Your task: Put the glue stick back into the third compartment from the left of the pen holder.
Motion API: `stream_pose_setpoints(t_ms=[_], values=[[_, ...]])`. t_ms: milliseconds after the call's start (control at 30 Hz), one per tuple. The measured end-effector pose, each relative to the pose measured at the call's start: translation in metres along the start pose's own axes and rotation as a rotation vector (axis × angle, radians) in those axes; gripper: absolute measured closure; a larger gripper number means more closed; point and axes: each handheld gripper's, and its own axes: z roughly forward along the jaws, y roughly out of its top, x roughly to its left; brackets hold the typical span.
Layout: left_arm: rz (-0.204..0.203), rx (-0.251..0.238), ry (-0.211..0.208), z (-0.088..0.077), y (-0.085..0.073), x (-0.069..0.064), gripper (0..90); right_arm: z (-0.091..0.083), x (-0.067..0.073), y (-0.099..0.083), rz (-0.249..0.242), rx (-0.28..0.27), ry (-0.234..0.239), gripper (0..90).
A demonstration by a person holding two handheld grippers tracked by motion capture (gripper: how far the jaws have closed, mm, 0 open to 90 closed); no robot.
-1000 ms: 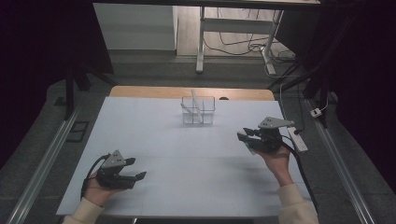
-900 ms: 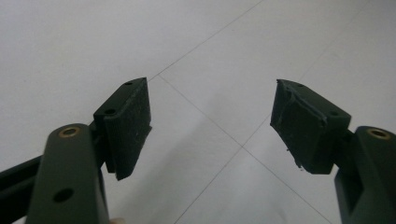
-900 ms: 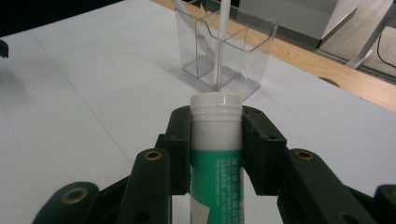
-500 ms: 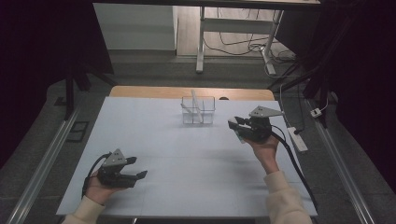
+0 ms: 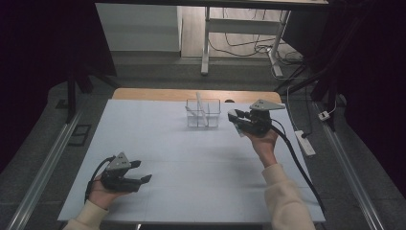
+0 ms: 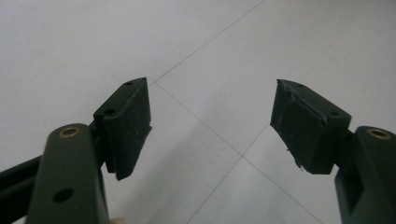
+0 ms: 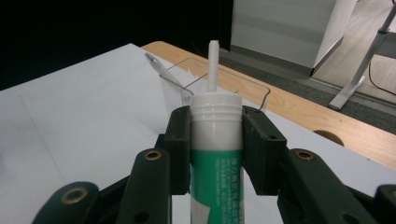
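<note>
The glue stick [image 7: 215, 154], a white tube with a green label and a ridged white cap end, is sitting clamped between the two black pads of the right gripper [image 7: 215, 140], which is hanging above the far right part of the table [image 5: 158, 143], just beside the clear plastic organizer [image 5: 203, 113]. In the high view the right gripper [image 5: 246, 120] is pointing toward that box, where a white pen-like stick [image 5: 201, 108] is leaning upright in one compartment. The step in hand looks like carrying the tube to the box; doing it well probably means lining the tube up over an open compartment, keeping clear of the leaning stick and the thin walls, and loosening the grip only once the tube's end is inside. The green label is carrying small print, too blurred to read. The left gripper [image 5: 139, 173] is resting low on the near left of the table, its jaws standing wide apart with nothing between them.
</note>
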Motion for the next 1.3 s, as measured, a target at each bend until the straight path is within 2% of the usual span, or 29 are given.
stream_pose_setpoints(t_ms=[200, 367, 533, 867, 1300], values=[[0.002, 0.004, 0.003, -0.001, -0.001, 0.0, 28.9, 0.01, -0.007, 0.004, 0.034, -0.031, -0.01, 64.6], [-0.002, 0.0, 0.006, -0.003, -0.003, 0.0, 28.9, 0.019, -0.012, 0.007, 0.037, -0.037, -0.024, 64.6], [-0.001, -0.002, 0.006, -0.004, -0.003, 0.001, 29.0, 0.028, -0.014, 0.011, 0.066, -0.072, -0.02, 64.6], [-0.002, -0.003, 0.004, -0.003, -0.003, 0.001, 29.0, 0.047, -0.01, 0.022, 0.05, -0.084, -0.007, 64.6], [-0.005, -0.003, 0.002, -0.003, -0.003, 0.002, 29.0, 0.065, -0.011, 0.038, 0.047, -0.103, -0.016, 64.6]])
